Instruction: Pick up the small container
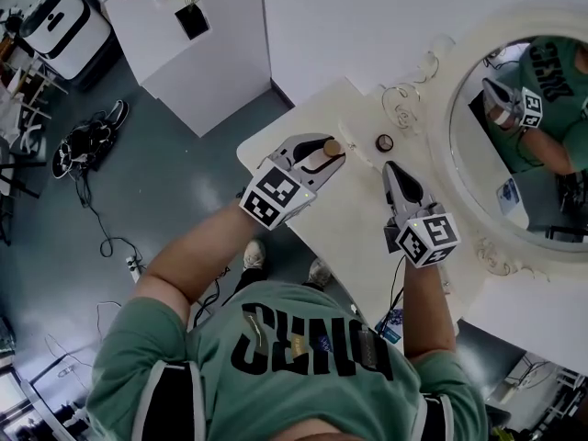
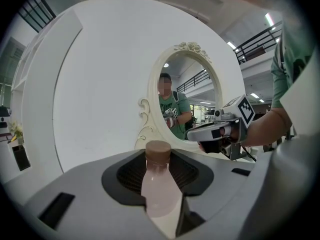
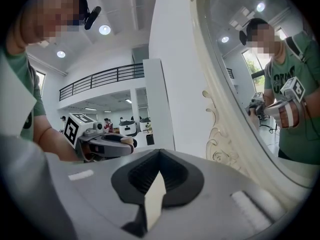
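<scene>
The small container is a pale pink bottle with a brown cap. My left gripper is shut on it, jaws on either side of its body, holding it above the cream dressing table. In the left gripper view the bottle stands upright between the dark pads. My right gripper is shut with nothing in it, a short way to the right of the bottle and pointing at the mirror. In the right gripper view its jaws meet, and the left gripper shows at the left.
A small dark round thing lies on the table just beyond the right gripper's tip. An oval mirror in an ornate cream frame stands at the right. A white wall lies behind the table, grey floor with cables at the left.
</scene>
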`<state>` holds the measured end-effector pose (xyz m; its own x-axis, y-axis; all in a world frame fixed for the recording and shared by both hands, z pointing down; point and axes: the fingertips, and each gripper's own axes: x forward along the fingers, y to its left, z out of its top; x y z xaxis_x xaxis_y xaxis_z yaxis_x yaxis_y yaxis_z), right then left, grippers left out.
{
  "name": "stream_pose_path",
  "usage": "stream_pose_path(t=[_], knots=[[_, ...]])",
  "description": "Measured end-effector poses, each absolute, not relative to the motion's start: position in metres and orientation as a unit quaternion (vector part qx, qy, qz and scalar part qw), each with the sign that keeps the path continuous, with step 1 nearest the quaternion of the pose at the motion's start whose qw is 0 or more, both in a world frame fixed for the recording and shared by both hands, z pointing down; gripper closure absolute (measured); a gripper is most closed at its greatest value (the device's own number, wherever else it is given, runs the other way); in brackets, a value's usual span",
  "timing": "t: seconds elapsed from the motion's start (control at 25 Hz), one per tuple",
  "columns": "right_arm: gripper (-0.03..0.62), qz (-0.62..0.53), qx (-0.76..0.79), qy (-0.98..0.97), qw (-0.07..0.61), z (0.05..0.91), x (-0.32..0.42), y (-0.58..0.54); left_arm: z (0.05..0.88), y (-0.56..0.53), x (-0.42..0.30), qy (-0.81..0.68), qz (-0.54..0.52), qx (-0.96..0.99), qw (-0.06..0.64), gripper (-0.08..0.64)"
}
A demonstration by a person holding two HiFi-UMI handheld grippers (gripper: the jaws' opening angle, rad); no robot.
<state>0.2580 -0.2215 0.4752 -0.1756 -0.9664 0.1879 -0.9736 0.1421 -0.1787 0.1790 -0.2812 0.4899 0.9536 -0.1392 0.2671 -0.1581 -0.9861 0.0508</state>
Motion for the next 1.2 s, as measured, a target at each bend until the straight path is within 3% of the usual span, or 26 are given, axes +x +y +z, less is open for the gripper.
stream_pose_path(t=[1.2], knots=[[0.583, 0.025, 0.644, -0.765, 0.014, 0.343, 0.255, -0.214, 0.327, -0.277, 0.161, -0.067, 0.104, 0.992, 0.033, 0.419]])
